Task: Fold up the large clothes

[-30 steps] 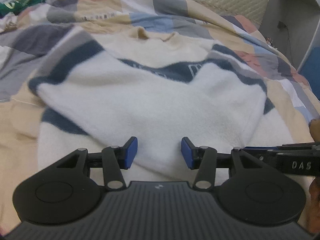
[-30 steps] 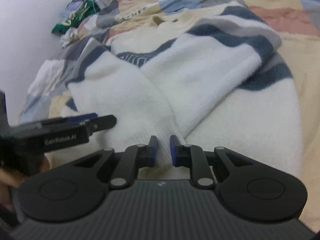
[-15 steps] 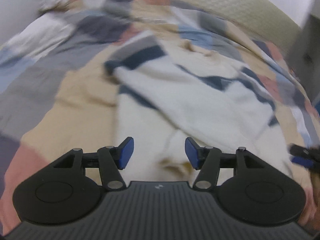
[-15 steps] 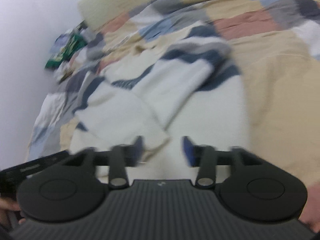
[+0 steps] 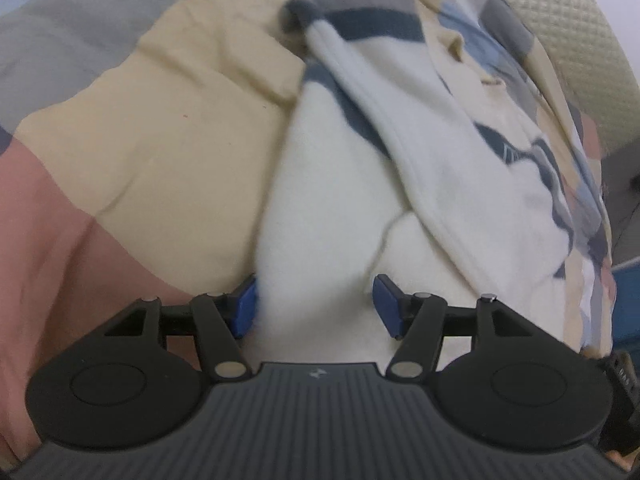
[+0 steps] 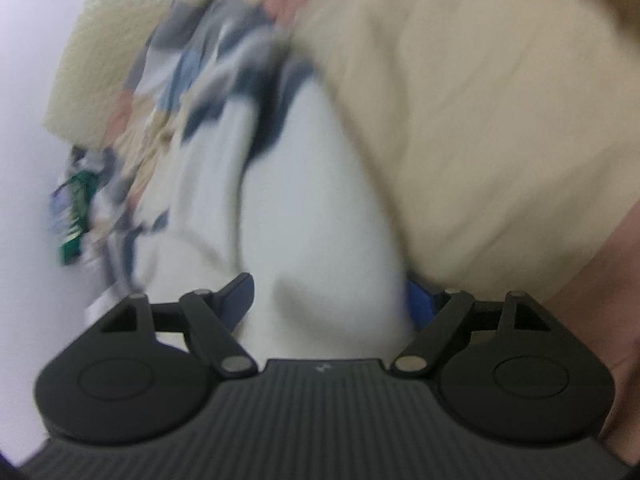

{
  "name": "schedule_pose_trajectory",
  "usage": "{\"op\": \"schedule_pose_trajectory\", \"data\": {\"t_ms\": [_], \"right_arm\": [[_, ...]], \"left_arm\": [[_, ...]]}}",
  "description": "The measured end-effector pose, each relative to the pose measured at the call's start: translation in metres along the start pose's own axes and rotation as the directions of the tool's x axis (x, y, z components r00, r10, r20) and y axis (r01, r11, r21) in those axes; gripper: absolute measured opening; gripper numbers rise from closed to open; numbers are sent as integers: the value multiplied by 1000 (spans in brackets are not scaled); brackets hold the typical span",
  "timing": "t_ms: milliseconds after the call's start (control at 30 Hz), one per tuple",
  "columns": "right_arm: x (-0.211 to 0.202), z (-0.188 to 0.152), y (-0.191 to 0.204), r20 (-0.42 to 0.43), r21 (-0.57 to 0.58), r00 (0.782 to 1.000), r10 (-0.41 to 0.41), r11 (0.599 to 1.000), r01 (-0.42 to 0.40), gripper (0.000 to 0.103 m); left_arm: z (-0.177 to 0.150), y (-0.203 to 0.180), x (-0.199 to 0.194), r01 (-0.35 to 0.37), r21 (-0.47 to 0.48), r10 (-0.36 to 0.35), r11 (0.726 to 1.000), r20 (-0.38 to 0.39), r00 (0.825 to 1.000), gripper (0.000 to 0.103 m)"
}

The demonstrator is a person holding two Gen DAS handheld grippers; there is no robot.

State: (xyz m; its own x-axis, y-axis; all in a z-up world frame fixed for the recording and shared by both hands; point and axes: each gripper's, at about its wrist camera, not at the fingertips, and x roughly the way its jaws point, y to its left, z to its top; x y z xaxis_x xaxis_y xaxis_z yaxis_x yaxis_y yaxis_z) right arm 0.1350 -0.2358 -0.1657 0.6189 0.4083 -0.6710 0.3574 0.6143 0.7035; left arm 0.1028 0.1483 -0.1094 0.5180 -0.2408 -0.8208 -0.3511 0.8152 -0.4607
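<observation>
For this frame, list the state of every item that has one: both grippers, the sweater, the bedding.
Left gripper: open, straddling the sweater's near edge.
Right gripper: open, sweater edge between its fingers; view blurred.
White fleece sweater with navy and grey stripes: lying on the bed, sleeves folded across the body.
Patchwork bedspread: spread, slightly wrinkled.

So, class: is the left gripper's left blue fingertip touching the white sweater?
Touching. In the left wrist view the left gripper is open, and its left fingertip presses against the edge of the white sweater.
</observation>
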Motion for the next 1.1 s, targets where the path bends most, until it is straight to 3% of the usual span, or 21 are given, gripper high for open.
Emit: {"op": "schedule_pose_trajectory", "data": {"t_ms": [67, 133, 267, 333, 400, 533, 600, 667, 733, 800, 867, 933, 1033, 1100], "right_arm": [[1, -4, 5, -14, -22, 999, 37, 999, -37, 82], [-1, -6, 8, -25, -20, 995, 101, 995, -102, 82], [-10, -8, 26, -35, -100, 970, 241, 965, -243, 82], [-11, -9, 35, -47, -120, 954, 295, 947, -299, 82], [-11, -13, 37, -53, -142, 957, 286, 946, -291, 82], [1, -18, 27, -84, -130, 989, 123, 983, -133, 81], [11, -23, 19, -123, -114, 992, 40, 992, -54, 80], [14, -26, 17, -134, -112, 991, 11, 993, -26, 77], [12, -28, 20, -133, -122, 991, 20, 992, -36, 77], [12, -29, 24, -150, -121, 986, 79, 988, -97, 76], [11, -29, 27, -151, -121, 973, 173, 974, -192, 76], [11, -34, 38, -165, -166, 963, 212, 957, -239, 76], [20, -37, 41, -187, -185, 970, 159, 964, -193, 75], [26, -34, 34, -196, -159, 974, 109, 977, -142, 63]], "left_arm": [[-2, 1, -2, 33, -15, -33, 999, 2, 999, 66], [-4, 5, -8, 124, -40, -124, 991, 10, 992, 66], [-12, -6, -14, 304, -18, -304, 953, -8, 953, 73], [-16, -13, -12, 273, 16, -273, 962, -19, 962, 73], [-20, -14, -5, 211, 10, -210, 977, -54, 976, 73], [-23, -7, 10, 165, -52, -171, 985, -140, 975, 73], [-24, -9, 10, 169, -40, -173, 985, -152, 973, 73], [-25, -12, 10, 191, -31, -194, 981, -168, 967, 72], [-30, -14, 7, 243, -31, -245, 969, -151, 958, 72], [-34, -13, 2, 293, -29, -295, 956, -141, 945, 72], [-37, -16, 3, 292, -8, -290, 956, -156, 944, 72], [-42, -22, 12, 274, 19, -264, 962, -218, 940, 72], [-48, -35, 18, 242, 91, -212, 966, -254, 944, 72], [-47, -38, 20, 226, 104, -195, 969, -246, 949, 65]]}}
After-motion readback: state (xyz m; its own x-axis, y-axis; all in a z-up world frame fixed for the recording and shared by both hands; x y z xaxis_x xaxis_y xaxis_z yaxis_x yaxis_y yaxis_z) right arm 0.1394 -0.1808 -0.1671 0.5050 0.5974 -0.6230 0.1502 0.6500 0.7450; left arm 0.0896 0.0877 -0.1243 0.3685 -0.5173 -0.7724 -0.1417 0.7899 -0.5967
